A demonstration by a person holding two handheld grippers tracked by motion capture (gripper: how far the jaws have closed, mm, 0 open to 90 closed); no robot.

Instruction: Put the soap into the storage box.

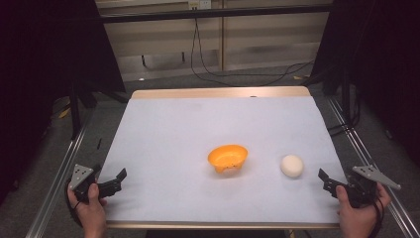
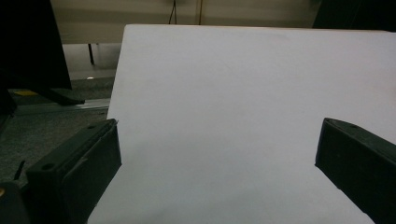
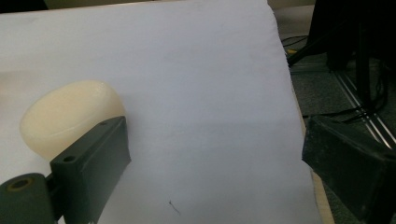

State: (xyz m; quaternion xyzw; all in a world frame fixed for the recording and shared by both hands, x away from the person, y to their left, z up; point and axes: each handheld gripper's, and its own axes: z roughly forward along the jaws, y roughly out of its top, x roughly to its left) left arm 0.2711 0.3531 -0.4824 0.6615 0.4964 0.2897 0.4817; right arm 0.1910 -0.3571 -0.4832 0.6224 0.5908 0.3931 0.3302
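Both grippers parked at the near corners, jaws spread, nothing held.

My left gripper sits at the near-left edge of the table, left hand wrapped around it, jaws apart over bare white surface, pointing right and slightly far. Orange bowl sits right of centre, tilted, apart from everything. White rounded lump lies to its right, near my right gripper; in the right gripper view it sits just beyond one jaw, outside the gap. Right hand at near-right corner, jaws apart, empty. White sheet covers the wooden top; grey floor, black cables on the far side, dark curtains both sides.
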